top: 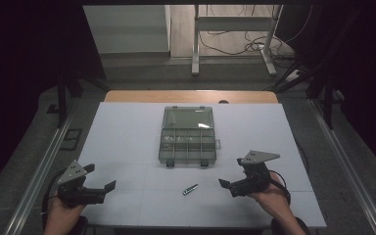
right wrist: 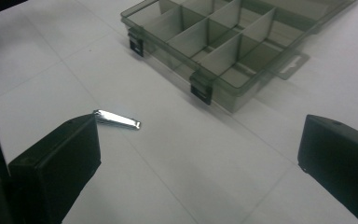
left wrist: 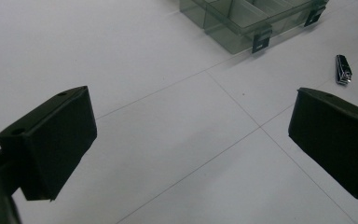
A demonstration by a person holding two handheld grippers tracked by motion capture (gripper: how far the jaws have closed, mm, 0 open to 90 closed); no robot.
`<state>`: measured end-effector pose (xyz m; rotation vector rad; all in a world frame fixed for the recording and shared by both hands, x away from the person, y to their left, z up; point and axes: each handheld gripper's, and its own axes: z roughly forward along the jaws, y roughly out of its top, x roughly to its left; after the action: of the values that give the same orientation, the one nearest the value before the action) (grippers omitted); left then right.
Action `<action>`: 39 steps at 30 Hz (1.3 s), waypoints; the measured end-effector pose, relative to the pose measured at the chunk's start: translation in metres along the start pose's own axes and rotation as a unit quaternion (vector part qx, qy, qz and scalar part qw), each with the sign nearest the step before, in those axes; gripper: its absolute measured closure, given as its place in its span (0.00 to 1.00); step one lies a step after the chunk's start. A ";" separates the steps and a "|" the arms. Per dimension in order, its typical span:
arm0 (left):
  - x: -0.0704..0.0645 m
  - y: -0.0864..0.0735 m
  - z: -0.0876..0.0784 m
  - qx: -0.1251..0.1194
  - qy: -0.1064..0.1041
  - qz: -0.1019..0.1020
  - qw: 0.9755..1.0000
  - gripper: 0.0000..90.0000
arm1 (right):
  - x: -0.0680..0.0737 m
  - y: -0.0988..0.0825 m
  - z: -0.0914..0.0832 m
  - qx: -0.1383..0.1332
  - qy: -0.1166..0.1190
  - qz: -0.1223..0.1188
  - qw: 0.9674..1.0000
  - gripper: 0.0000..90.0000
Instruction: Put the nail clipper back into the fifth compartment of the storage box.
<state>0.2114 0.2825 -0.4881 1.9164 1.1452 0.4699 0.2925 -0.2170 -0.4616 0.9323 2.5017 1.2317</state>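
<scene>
Spanning the table (top: 127, 147) — white, gridded sheet

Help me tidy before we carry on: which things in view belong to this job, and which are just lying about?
In the job:
nail clipper
compartment box, lid open
left gripper and right gripper, jaws open

Just about:
metal frame
cables on the floor beyond the table

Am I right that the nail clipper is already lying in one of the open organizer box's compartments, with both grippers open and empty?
Not quite. The nail clipper lies on the white table, in front of the organizer box and outside it, as the high view shows. The box is open, and the left gripper and right gripper are both open and empty.
</scene>
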 end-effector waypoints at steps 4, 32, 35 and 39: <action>0.000 0.000 0.000 0.000 -0.001 0.000 1.000 0.02 | 0.002 0.005 0.007 0.021 0.009 0.002 1.000 0.00; 0.001 0.000 0.000 -0.001 -0.003 -0.003 1.000 0.02 | 0.016 0.033 0.053 0.123 0.035 -0.029 0.991 0.00; 0.001 0.000 0.000 -0.001 -0.003 -0.003 1.000 0.02 | 0.018 0.035 0.058 0.128 0.037 -0.033 0.990 0.01; 0.001 0.000 0.000 -0.001 -0.003 -0.003 1.000 0.02 | 0.021 0.038 0.064 0.138 0.039 -0.048 0.988 0.06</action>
<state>0.2117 0.2835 -0.4884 1.9119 1.1452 0.4610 0.3207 -0.1455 -0.4707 0.8218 2.7946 0.9254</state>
